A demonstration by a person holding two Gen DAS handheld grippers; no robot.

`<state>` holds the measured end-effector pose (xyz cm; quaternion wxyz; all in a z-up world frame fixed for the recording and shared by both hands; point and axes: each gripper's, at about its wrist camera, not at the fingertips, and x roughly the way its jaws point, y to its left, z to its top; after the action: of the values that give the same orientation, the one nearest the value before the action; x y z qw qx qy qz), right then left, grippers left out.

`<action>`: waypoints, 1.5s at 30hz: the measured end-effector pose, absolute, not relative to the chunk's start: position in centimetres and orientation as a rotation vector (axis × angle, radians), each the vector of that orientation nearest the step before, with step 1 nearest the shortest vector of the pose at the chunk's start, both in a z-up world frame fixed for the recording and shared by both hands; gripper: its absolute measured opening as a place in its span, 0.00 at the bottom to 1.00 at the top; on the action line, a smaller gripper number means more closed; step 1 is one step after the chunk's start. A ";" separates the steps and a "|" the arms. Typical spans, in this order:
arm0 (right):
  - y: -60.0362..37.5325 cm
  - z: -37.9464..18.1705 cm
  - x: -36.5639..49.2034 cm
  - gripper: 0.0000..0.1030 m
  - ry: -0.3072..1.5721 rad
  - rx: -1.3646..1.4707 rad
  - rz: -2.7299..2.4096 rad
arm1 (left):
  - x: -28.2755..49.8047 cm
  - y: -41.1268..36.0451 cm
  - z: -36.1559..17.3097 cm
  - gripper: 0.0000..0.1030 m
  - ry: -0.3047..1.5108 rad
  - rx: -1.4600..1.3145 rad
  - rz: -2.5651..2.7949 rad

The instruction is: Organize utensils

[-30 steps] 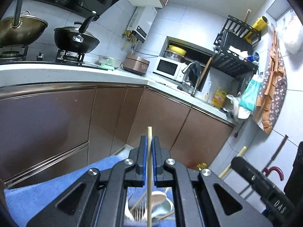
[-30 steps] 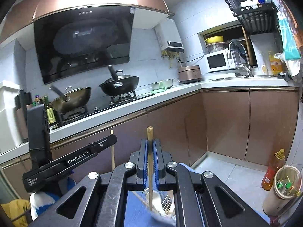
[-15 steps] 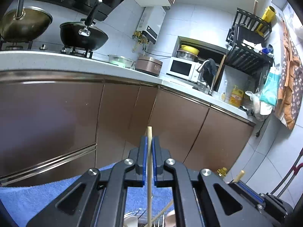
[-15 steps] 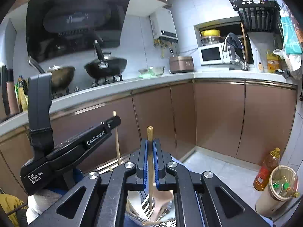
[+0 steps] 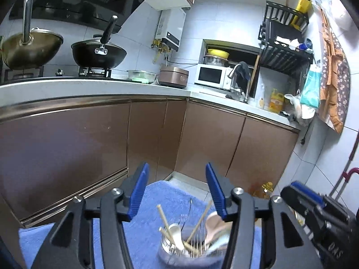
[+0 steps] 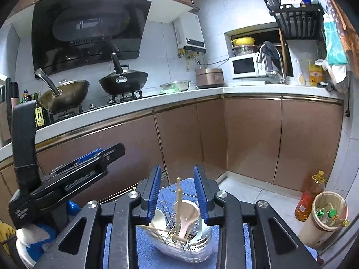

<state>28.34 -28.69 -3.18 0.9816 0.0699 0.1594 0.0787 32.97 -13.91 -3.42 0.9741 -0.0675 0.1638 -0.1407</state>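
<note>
Both chopsticks [image 6: 178, 204] have left the grippers and are now standing in the utensil holder [image 6: 188, 244] on the blue mat [image 5: 157, 201]; left gripper [image 5: 177, 190] and right gripper [image 6: 177, 192] are hovering, jaws spread.

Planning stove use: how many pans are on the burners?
2: a brass-coloured wok on the left burner, a black wok on the right burner beside it.
</note>
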 end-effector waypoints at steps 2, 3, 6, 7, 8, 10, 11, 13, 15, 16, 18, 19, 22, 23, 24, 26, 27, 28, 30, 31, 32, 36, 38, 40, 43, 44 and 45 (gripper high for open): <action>-28.6 -2.6 27.3 0.31 0.314 0.146 0.156 | 31.4 -13.4 -2.9 0.52 0.333 -0.121 -0.283; -28.6 -2.2 26.5 0.33 0.308 0.146 0.153 | 30.7 -13.1 -2.6 0.53 0.335 -0.116 -0.283; -28.5 -1.6 24.3 0.39 0.297 0.146 0.140 | 27.9 -12.2 -2.0 0.56 0.345 -0.089 -0.274; -28.3 -1.4 23.7 0.41 0.295 0.146 0.136 | 27.1 -12.0 -2.0 0.57 0.345 -0.082 -0.270; -28.2 -1.2 23.0 0.43 0.294 0.144 0.131 | 26.3 -11.7 -1.9 0.58 0.344 -0.070 -0.260; -27.9 -1.1 21.4 0.49 0.294 0.131 0.115 | 24.4 -11.4 -1.9 0.60 0.343 -0.043 -0.243; -27.7 -1.0 20.7 0.51 0.295 0.122 0.108 | 23.5 -11.2 -1.9 0.61 0.342 -0.032 -0.235; -27.2 -1.1 19.2 0.57 0.298 0.100 0.091 | 21.8 -11.0 -1.9 0.62 0.341 -0.007 -0.209; -26.8 -1.2 18.0 0.63 0.307 0.079 0.071 | 20.5 -11.0 -2.0 0.63 0.340 0.016 -0.183; -26.5 -1.3 17.2 0.67 0.310 0.070 0.060 | 19.7 -10.9 -2.0 0.63 0.337 0.027 -0.171; -26.2 -1.4 16.1 0.74 0.317 0.056 0.041 | 18.3 -10.9 -2.1 0.64 0.323 0.042 -0.149; -26.1 -1.4 15.4 0.77 0.317 0.049 0.031 | 17.7 -10.9 -2.1 0.66 0.321 0.051 -0.129; -25.8 -1.3 13.6 0.91 0.315 0.030 -0.007 | 16.5 -11.1 -2.2 0.68 0.330 0.073 -0.082; -25.8 -1.2 13.2 0.95 0.314 0.024 -0.020 | 16.0 -11.1 -2.3 0.68 0.335 0.084 -0.077; -25.8 -1.2 12.7 0.96 0.311 0.020 -0.033 | 15.7 -11.0 -2.4 0.68 0.337 0.093 -0.078; -25.7 -1.1 11.7 1.00 0.309 0.009 -0.054 | 15.0 -10.9 -2.5 0.68 0.338 0.113 -0.063; -25.6 -1.0 11.2 1.00 0.307 -0.003 -0.070 | 14.6 -10.8 -2.5 0.69 0.336 0.116 -0.055; -25.6 -1.0 11.0 1.00 0.305 -0.009 -0.083 | 14.3 -10.7 -2.5 0.69 0.334 0.116 -0.048; -25.6 -1.1 10.4 1.00 0.305 -0.013 -0.101 | 13.6 -10.1 -2.5 0.69 0.334 0.109 -0.028; -25.6 -1.2 10.0 1.00 0.306 -0.013 -0.105 | 13.4 -9.9 -2.4 0.69 0.335 0.107 -0.021; -25.7 -1.3 9.8 1.00 0.307 -0.013 -0.109 | 13.1 -9.6 -2.3 0.69 0.333 0.106 -0.012; -26.0 -1.6 9.0 1.00 0.306 -0.023 -0.137 | 11.7 -8.7 -2.0 0.69 0.310 0.105 0.022; -26.3 -1.7 8.7 1.00 0.307 -0.020 -0.147 | 10.9 -8.4 -1.9 0.69 0.296 0.109 0.037; -26.5 -1.7 8.2 1.00 0.307 -0.014 -0.151 | 10.4 -8.2 -1.7 0.69 0.285 0.113 0.047; -26.6 -1.5 7.6 1.00 0.295 -0.013 -0.154 | 9.6 -8.0 -1.5 0.69 0.271 0.121 0.051; -26.6 -1.5 7.6 1.00 0.294 -0.017 -0.156 | 9.5 -8.0 -1.4 0.69 0.269 0.124 0.050; -26.6 -1.4 7.5 1.00 0.295 -0.020 -0.158 | 9.3 -8.0 -1.4 0.69 0.265 0.128 0.048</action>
<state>7.48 -26.56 -1.41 0.9860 -0.0100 0.1468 -0.0786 9.31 -8.00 -1.35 0.9889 0.0637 0.1322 0.0239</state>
